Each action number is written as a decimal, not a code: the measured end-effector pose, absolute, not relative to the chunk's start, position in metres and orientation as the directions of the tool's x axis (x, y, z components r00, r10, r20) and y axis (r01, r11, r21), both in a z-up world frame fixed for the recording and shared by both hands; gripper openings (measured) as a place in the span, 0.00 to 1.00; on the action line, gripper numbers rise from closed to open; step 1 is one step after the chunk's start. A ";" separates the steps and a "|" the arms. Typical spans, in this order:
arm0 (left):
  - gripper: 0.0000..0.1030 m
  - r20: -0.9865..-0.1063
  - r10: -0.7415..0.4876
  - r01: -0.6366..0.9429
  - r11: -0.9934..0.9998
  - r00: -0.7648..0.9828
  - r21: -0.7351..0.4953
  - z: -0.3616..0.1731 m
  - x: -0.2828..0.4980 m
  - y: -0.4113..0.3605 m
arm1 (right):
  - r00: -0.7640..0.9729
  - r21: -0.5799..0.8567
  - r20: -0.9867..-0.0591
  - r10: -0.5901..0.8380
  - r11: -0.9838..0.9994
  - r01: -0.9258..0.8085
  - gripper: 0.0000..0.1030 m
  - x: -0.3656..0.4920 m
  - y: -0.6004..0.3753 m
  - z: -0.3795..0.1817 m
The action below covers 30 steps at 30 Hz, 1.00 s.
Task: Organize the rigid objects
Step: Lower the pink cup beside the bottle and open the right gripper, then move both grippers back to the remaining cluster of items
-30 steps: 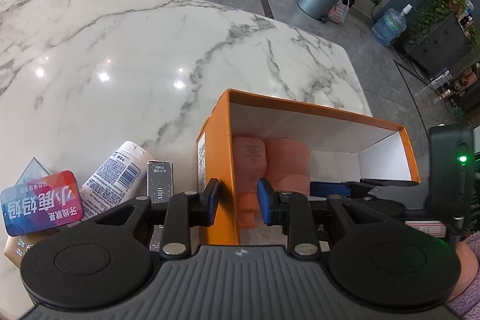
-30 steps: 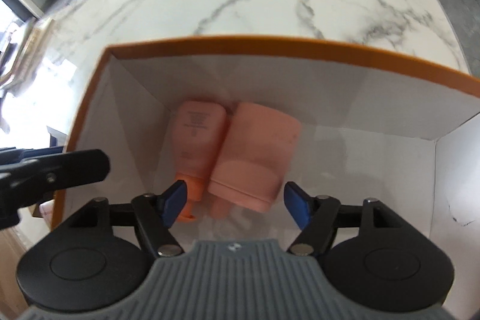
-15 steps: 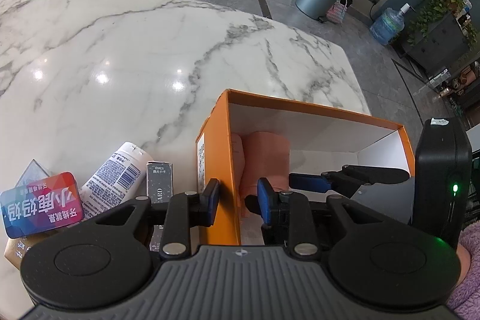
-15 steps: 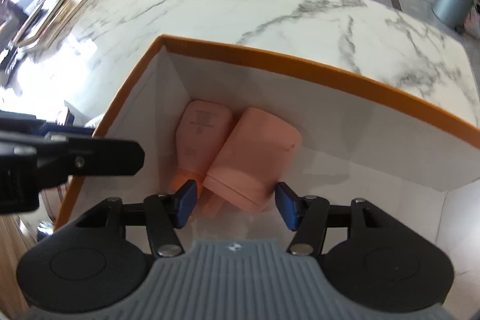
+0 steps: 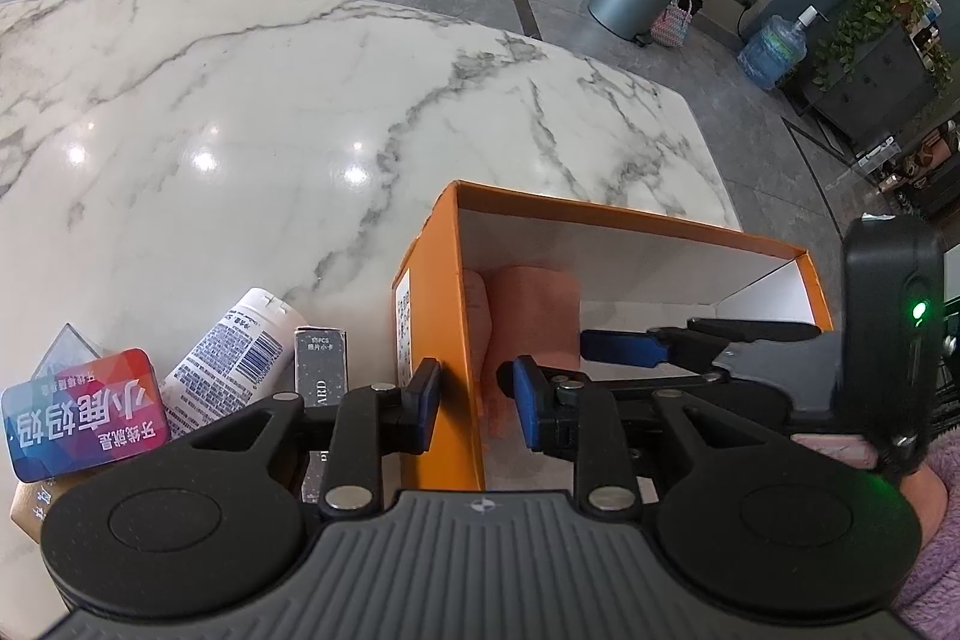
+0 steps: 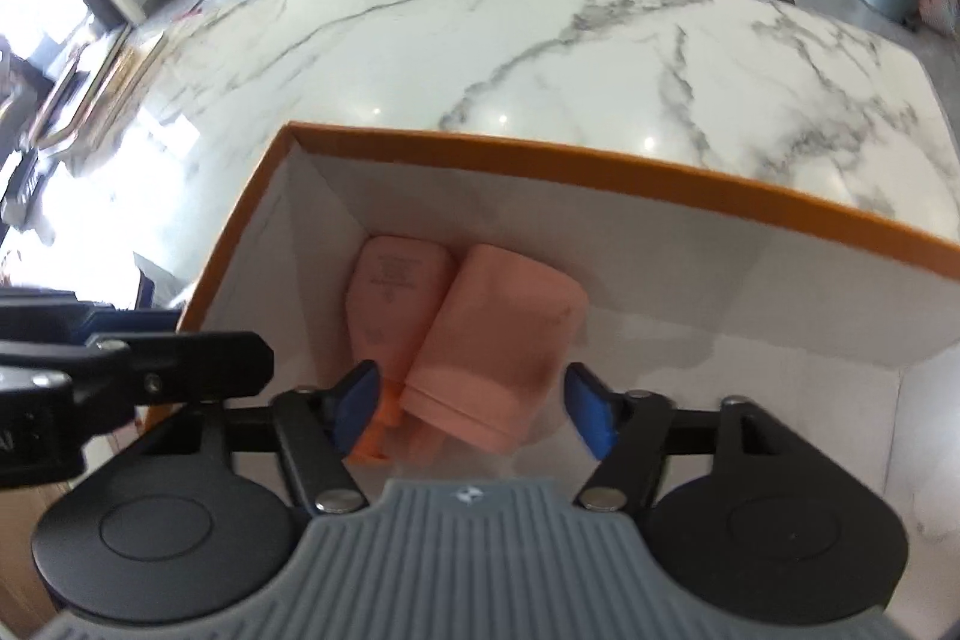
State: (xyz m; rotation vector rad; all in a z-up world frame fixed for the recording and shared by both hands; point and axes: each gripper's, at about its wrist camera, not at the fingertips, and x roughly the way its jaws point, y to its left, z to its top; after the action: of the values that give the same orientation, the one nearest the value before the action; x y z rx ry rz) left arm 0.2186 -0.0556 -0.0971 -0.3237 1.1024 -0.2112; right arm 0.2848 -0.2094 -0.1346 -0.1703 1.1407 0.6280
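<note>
The left gripper [image 5: 475, 403] straddles the left wall of the open orange cardboard box [image 5: 433, 316], fingers narrowly parted, one on each side; contact cannot be confirmed. The right gripper [image 6: 474, 409] sits inside the box, fingers spread wide and empty. Two salmon-pink plastic containers [image 6: 480, 334] lie side by side, touching, on the box floor. The box stands on the white marble table [image 5: 240, 130].

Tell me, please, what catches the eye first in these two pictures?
The orange box on the marble table, with two peach-pink containers lying side by side in its left corner. The left gripper straddles the box wall; a colourful tin lies outside.
</note>
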 end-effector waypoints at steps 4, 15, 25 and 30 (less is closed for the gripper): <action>0.20 -0.836 -0.312 0.035 0.942 0.451 -0.333 -0.097 0.220 -0.055 | 0.264 0.122 -0.889 0.374 0.749 -0.652 0.56 0.284 -0.205 -0.134; 0.17 -0.836 -0.304 0.078 0.950 0.457 -0.303 -0.097 0.226 -0.058 | 0.267 0.126 -0.895 0.359 0.775 -0.620 0.54 0.293 -0.204 -0.134; 0.20 -0.776 -0.358 0.151 0.932 0.519 -0.329 -0.067 0.203 -0.047 | 0.301 0.136 -0.876 0.376 0.794 -0.593 0.66 0.281 -0.212 -0.114; 0.22 -0.739 -0.349 0.183 0.936 0.576 -0.300 -0.039 0.173 -0.025 | 0.362 0.151 -0.838 0.408 0.812 -0.564 0.66 0.250 -0.220 -0.085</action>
State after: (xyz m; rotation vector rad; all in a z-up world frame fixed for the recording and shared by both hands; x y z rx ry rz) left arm 0.1732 -0.0254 -0.0389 -0.1994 0.9061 -0.3140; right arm 0.2497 -0.2205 -0.0850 -0.1732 1.0234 0.6300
